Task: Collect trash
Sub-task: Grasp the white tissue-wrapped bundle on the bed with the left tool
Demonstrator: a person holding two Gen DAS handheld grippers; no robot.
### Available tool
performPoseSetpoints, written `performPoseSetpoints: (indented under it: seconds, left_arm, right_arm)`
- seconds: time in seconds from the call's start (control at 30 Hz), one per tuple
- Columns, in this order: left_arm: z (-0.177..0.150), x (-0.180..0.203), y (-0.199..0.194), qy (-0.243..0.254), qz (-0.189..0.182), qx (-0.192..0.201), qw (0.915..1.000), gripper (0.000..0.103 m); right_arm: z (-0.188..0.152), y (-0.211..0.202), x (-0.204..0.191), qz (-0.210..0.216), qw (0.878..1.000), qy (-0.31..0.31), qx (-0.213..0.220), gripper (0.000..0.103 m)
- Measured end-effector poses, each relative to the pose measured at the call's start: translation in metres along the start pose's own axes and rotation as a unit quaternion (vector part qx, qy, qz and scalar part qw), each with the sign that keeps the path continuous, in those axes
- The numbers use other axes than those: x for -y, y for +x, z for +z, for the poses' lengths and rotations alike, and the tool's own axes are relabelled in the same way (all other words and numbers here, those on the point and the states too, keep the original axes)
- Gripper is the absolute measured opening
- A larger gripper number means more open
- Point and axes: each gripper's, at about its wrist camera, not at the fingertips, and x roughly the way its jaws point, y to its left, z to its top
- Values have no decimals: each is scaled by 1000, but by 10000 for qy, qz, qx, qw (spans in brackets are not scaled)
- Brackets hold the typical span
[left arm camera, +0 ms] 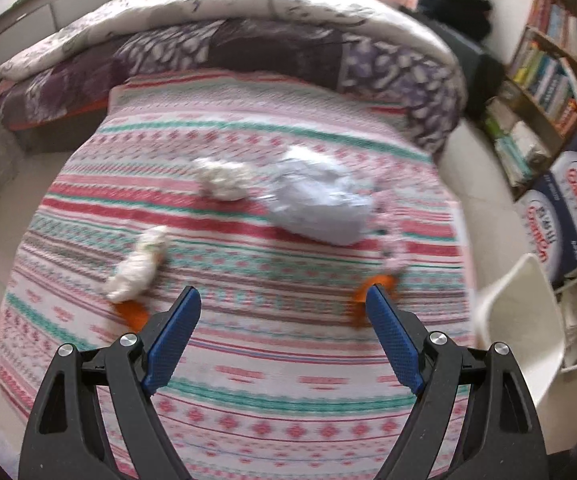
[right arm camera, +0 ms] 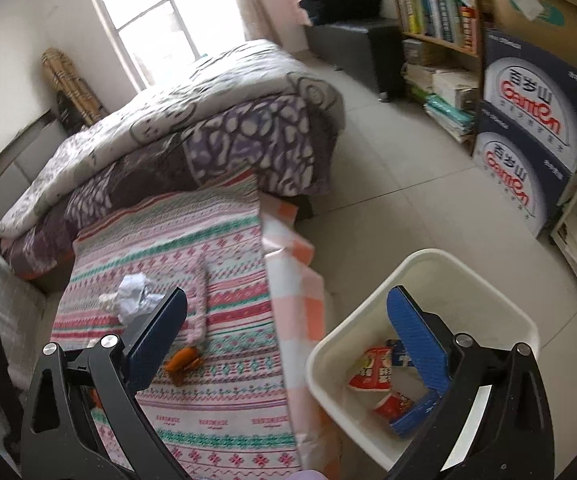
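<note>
On the patterned bed sheet (left arm camera: 272, 404) lie a crumpled silver-white bag (left arm camera: 320, 200), a crumpled white paper ball (left arm camera: 224, 180), a twisted white tissue (left arm camera: 138, 266) and two orange peel pieces (left arm camera: 132, 314) (left arm camera: 362, 290). My left gripper (left arm camera: 284, 296) is open and empty, hovering over the sheet in front of them. My right gripper (right arm camera: 288, 300) is open and empty above the bed edge and the white bin (right arm camera: 368, 332). The bin holds red snack wrappers (right arm camera: 372, 370) and a blue packet. The silver bag (right arm camera: 132, 292) and an orange peel (right arm camera: 182, 358) show in the right wrist view.
A folded purple-and-white duvet (left arm camera: 248, 40) lies at the bed's far end. A bookshelf (right arm camera: 436, 12), stacked blue cartons (right arm camera: 528, 128) and a black stool (right arm camera: 356, 48) stand along the right wall. Tiled floor (right arm camera: 388, 200) lies between bed and shelf. The bin also shows in the left wrist view (left arm camera: 520, 320).
</note>
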Motion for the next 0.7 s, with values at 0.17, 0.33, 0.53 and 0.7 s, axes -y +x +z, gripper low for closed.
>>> performPoseSetpoints:
  seconds: [0.17,0.33,0.53,0.7]
  left_arm:
    - [8,-40,24,-73,512,-218,9984,82]
    - [16,-82,55,-209,639,-533,9963,82]
    - [17,-102,85,-276,615,-827,9943,79]
    - [12,-110,104,-163,612,-968,9933,62]
  right_arm:
    - [-8,14,-20,128,9995,-171,-233,96]
    - [-20,28,-42,253,9970,-489,-548,96]
    - [-38,43,-79,652,9878,-1144,-830,96]
    - [-50,55,-99,991,9788,-1402,-1117,96]
